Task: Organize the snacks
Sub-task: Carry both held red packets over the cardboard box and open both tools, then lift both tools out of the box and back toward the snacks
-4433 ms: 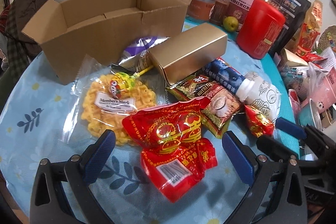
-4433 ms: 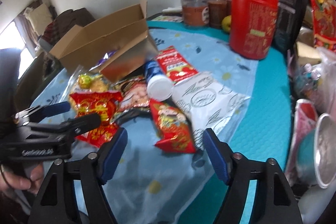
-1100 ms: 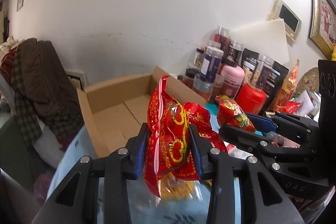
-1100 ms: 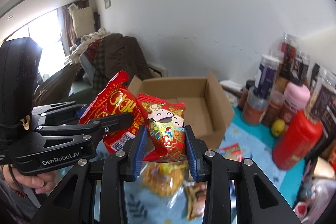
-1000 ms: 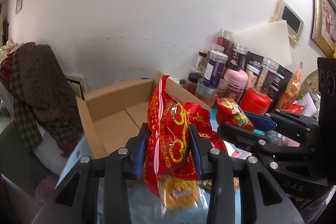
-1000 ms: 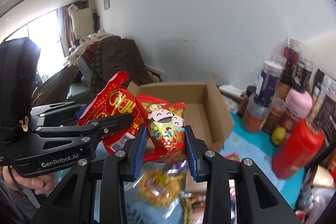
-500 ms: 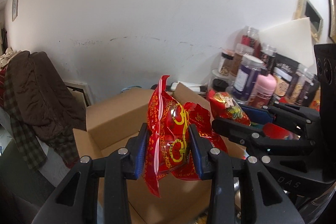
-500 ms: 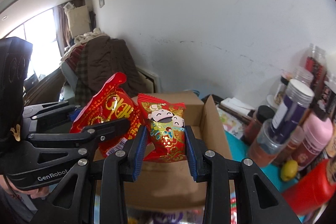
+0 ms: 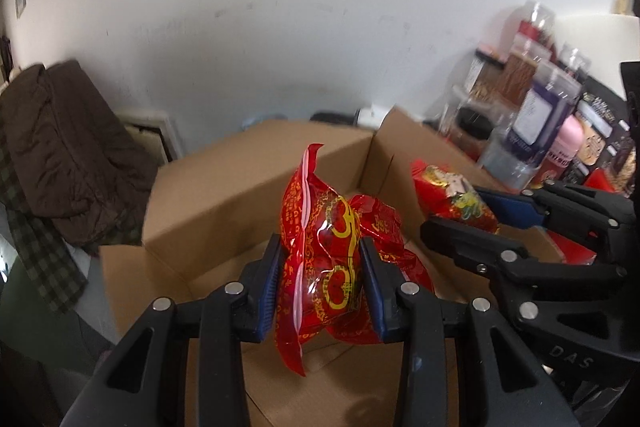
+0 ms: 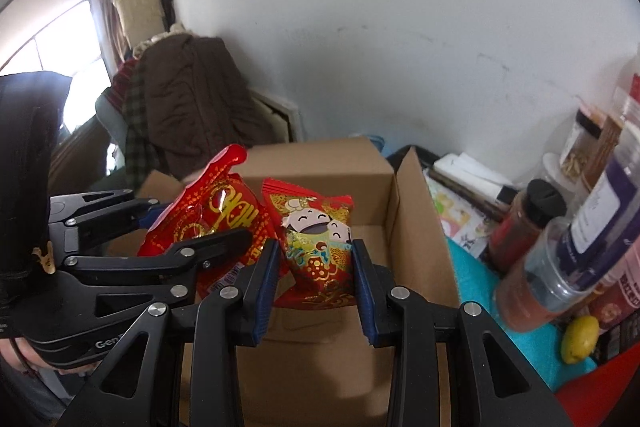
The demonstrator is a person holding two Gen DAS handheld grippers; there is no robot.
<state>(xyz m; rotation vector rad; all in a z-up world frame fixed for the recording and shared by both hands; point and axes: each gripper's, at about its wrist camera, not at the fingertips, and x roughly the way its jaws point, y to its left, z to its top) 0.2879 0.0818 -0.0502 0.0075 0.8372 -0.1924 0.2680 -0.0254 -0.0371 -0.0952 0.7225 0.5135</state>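
Note:
My left gripper (image 9: 320, 279) is shut on a big red snack bag with gold print (image 9: 328, 251) and holds it above the open cardboard box (image 9: 224, 203). My right gripper (image 10: 314, 283) is shut on a smaller red packet with a cartoon face (image 10: 316, 235), also above the box (image 10: 412, 227). The two grippers hang side by side. The right gripper and its packet (image 9: 452, 203) show at the right of the left wrist view. The left gripper and its bag (image 10: 216, 215) show at the left of the right wrist view. The box floor under both looks bare.
Jars and bottles (image 10: 560, 251) stand close to the box's right wall on the teal cloth, with a yellow-green fruit (image 10: 580, 339) beside them. They also show in the left wrist view (image 9: 536, 131). A brown coat (image 9: 64, 151) hangs on a chair to the left. A white wall is behind.
Both grippers have carried their packets forward from above the table to above the box. The box now fills the lower view. Both grips are unchanged.

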